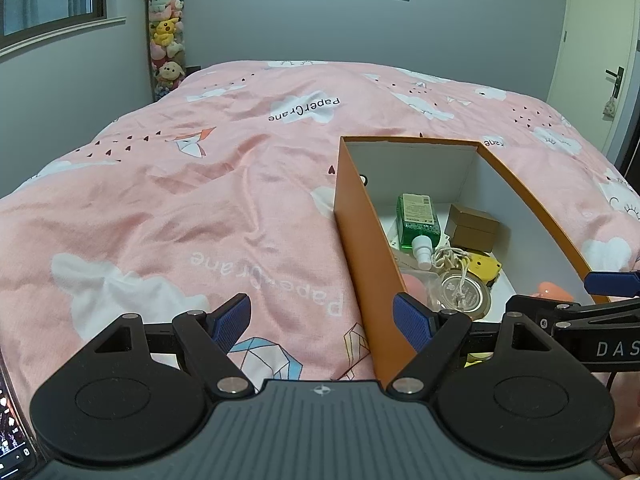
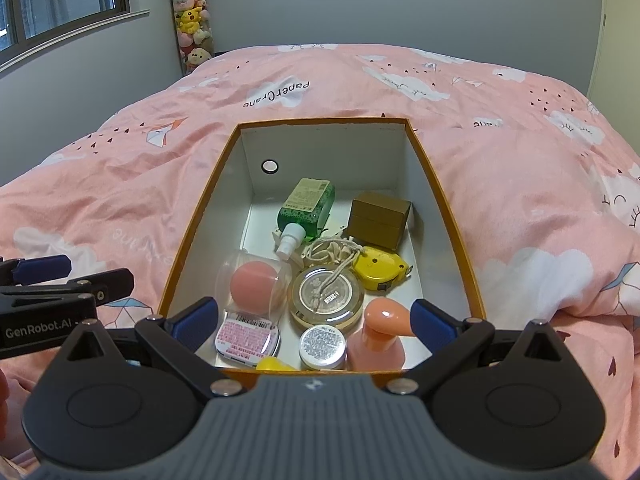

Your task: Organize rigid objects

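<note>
An orange box [image 2: 320,122] with white inside walls sits on the pink bed. It holds a green bottle [image 2: 306,208], a brown carton [image 2: 380,216], a yellow tape measure [image 2: 380,268], a round tin with string [image 2: 326,296], a pink sponge in a clear case [image 2: 252,280], two small tins and a pink pump bottle [image 2: 376,340]. My right gripper [image 2: 314,320] hangs open over the box's near end, holding nothing. My left gripper [image 1: 322,320] is open and empty at the box's [image 1: 360,240] near left corner, its right finger over the wall.
The pink duvet [image 1: 180,200] spreads left of and behind the box. A tall clear tube of plush toys [image 1: 166,32] stands in the far corner by a window. A door [image 1: 592,60] is at the right. A phone screen shows at the left wrist view's bottom left edge.
</note>
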`<state>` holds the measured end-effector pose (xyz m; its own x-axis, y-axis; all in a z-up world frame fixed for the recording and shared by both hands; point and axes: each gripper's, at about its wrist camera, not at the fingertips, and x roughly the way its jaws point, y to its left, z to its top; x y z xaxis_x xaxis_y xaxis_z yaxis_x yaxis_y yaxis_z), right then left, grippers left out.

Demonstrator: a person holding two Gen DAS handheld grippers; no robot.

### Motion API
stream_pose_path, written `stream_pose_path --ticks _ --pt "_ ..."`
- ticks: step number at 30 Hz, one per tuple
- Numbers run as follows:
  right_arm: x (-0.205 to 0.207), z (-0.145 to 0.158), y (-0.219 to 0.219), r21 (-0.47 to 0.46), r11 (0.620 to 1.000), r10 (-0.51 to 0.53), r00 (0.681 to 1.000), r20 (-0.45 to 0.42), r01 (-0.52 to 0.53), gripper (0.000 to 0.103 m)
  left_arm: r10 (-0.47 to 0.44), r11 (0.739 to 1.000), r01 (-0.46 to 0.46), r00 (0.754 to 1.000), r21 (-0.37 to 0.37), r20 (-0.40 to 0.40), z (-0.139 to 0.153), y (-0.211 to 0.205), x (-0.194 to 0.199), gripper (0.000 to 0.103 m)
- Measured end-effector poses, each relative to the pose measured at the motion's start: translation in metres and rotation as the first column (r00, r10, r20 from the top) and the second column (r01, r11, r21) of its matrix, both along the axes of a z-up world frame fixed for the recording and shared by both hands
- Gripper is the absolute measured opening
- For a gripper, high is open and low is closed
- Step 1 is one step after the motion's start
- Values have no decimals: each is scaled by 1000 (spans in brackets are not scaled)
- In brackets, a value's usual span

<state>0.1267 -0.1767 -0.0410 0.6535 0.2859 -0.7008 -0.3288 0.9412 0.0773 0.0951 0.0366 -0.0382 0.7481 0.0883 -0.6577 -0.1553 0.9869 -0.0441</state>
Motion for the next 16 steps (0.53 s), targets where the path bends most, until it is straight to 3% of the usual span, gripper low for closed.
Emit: stream_pose_path --ticks 16 --pt "-1 -2 1 1 1000 1 1000 -5 -1 100 -1 1000 1 1000 0 0 0 0 0 95"
